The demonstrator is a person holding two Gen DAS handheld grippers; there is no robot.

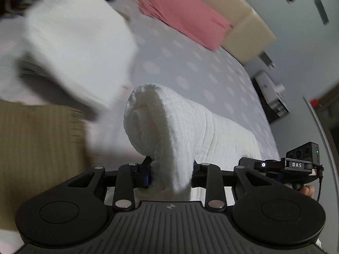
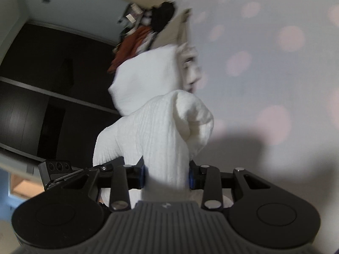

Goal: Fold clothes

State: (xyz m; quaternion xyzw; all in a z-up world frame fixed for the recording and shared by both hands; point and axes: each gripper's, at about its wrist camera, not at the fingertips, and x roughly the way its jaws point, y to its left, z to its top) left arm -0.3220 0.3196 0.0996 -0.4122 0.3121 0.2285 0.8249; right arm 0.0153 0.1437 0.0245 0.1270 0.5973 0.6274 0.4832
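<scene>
A white textured garment (image 1: 169,127) is bunched between the jaws of my left gripper (image 1: 172,174), which is shut on a thick fold of it. The cloth runs right toward the other gripper's body (image 1: 300,163) at the right edge. In the right wrist view my right gripper (image 2: 167,176) is shut on another fold of the same white garment (image 2: 161,127), which hangs lifted above the bed. Further white cloth (image 1: 70,48) lies blurred at the upper left of the left wrist view.
The bed has a grey sheet with pale pink dots (image 1: 190,67). Folded pink cloth (image 1: 186,14) lies at its far side by a cream headboard (image 1: 243,21). A pile of orange and black clothes (image 2: 144,33) sits beyond the bed, next to a dark wardrobe (image 2: 42,84).
</scene>
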